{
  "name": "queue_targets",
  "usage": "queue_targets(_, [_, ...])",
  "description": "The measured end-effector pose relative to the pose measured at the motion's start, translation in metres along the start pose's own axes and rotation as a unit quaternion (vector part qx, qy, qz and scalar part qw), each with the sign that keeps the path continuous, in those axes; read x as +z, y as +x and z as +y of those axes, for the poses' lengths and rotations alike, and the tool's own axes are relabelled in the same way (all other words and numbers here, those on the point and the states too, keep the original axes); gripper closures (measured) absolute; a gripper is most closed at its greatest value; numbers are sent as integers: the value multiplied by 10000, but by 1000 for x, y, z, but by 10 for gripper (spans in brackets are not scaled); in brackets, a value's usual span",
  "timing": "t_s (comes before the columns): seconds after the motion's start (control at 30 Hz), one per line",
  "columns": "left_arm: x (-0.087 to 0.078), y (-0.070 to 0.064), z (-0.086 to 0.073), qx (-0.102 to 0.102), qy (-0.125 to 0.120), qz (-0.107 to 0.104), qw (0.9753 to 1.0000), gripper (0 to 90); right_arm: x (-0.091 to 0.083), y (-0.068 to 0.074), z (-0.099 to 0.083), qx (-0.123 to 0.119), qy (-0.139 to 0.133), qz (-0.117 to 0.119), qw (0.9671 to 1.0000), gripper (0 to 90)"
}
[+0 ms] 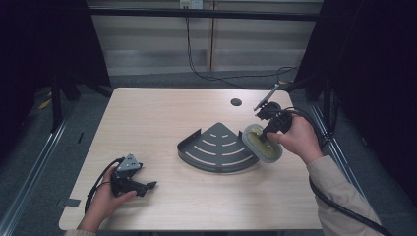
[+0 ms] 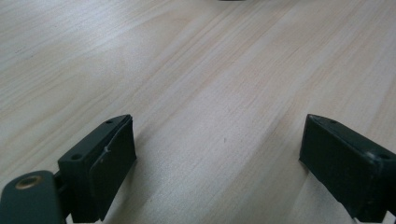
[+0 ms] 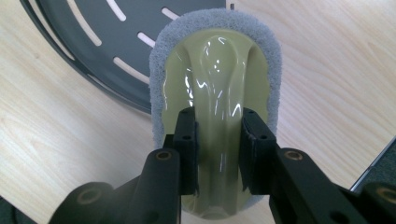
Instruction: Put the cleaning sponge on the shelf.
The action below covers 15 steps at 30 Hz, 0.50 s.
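A pale yellow-green scrubber (image 1: 262, 142) with a grey pad rim lies at the right edge of a dark grey quarter-round corner shelf (image 1: 216, 147), partly over its rim. My right gripper (image 1: 270, 129) is shut on the scrubber's raised handle (image 3: 218, 116), one jaw on each side of it. The shelf (image 3: 93, 42) has curved slots and sits mid-table. My left gripper (image 1: 147, 186) rests near the table's front left, held by a hand. Its jaws stand wide apart over bare wood (image 2: 215, 130), nothing between them.
A round cable hole (image 1: 236, 102) is in the light wood table (image 1: 147, 123) behind the shelf. Cables trail from both grippers. Dark frame posts stand at both sides, and the table's right edge is close to the right hand.
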State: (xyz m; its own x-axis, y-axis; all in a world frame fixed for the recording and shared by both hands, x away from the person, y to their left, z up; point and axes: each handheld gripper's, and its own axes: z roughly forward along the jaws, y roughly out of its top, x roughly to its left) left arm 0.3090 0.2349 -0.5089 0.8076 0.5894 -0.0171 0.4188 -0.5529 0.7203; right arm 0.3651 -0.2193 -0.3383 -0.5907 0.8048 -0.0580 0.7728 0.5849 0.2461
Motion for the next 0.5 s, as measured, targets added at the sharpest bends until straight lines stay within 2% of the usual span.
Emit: queue_targets(0.5, [0, 0, 0, -1, -1, -2, 10000, 99, 5, -1, 13, -34, -49, 37, 10000, 715])
